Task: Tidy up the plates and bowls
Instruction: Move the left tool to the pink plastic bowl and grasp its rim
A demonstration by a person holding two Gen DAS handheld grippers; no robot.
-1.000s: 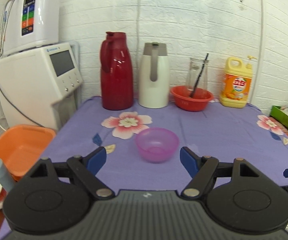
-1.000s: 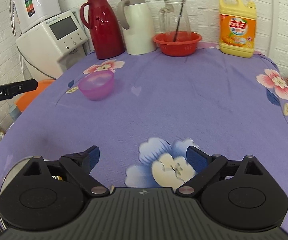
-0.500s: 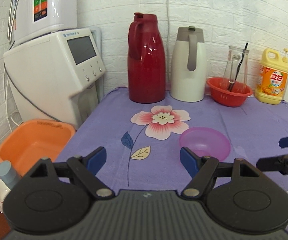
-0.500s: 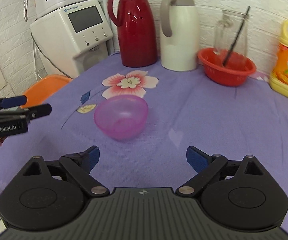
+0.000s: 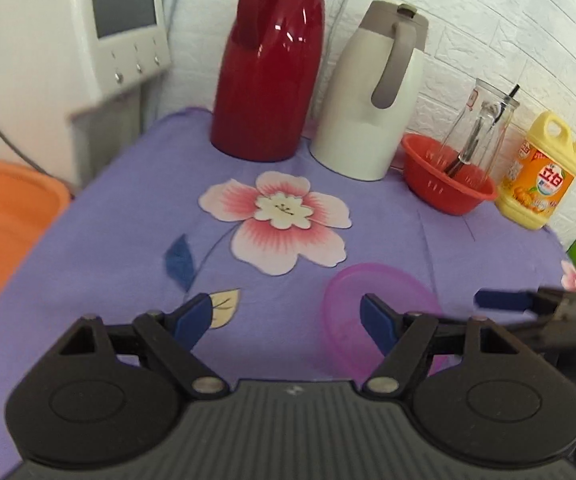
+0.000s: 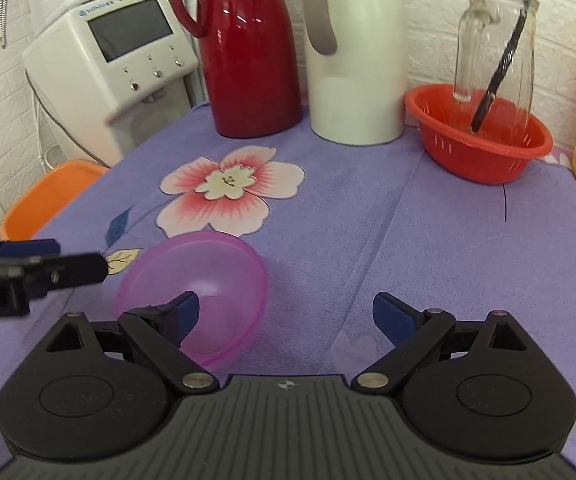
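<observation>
A translucent purple bowl [image 6: 204, 280] stands upright on the purple flowered tablecloth [image 6: 367, 232]. It also shows in the left wrist view [image 5: 383, 292]. My right gripper [image 6: 286, 318] is open, with its left finger over the bowl's inside and its right finger outside on the cloth. My left gripper [image 5: 286, 316] is open, its right finger over the bowl's left rim. Each gripper shows in the other's view, the left [image 6: 44, 268] and the right [image 5: 527, 304], on opposite sides of the bowl.
At the back stand a red thermos [image 6: 240, 48], a white thermos [image 6: 351, 52], a red basket [image 6: 483, 140] holding a glass jug [image 6: 495, 40], and a yellow detergent bottle [image 5: 539, 176]. A white appliance [image 6: 116, 60] and an orange basin [image 5: 4, 224] are left of the table.
Both grippers have moved forward and closed in on the purple bowl from either side. The bowl has stayed in place. Both stay open.
</observation>
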